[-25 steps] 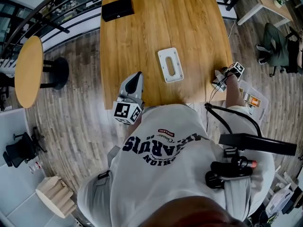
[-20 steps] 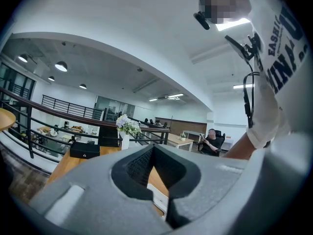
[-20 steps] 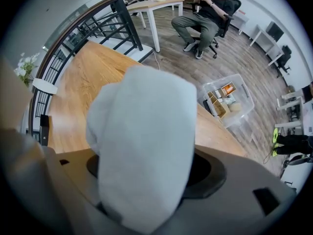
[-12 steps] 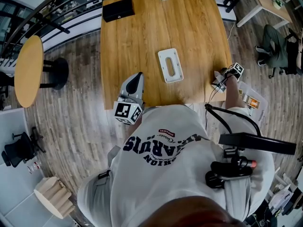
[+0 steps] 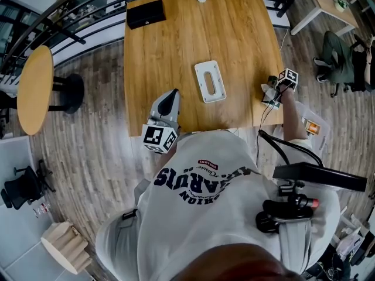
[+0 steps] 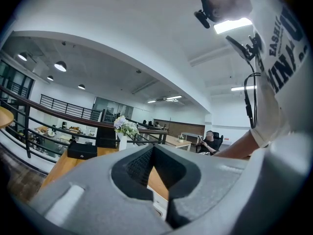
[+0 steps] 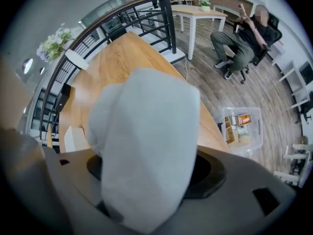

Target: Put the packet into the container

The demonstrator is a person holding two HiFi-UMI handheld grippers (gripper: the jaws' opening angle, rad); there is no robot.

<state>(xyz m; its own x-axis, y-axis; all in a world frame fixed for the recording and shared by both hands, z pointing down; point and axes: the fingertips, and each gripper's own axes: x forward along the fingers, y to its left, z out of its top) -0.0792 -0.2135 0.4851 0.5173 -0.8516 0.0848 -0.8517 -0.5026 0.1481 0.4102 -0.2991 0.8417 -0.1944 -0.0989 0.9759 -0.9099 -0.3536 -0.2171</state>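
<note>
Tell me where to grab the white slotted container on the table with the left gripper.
Take the white container across its two long sides at the near end, coming down from above. It lies flat, its short width suits the jaws, and this likely keeps the oval slot clear.

Bright, even office light on the wooden table (image 5: 176, 45), shadows faint. A ceiling strip light (image 6: 234, 25) burns out white in the left gripper view. Both gripper views bow at their rims, corners black; the white packet (image 7: 146, 146), close to the lens, is soft.
</note>
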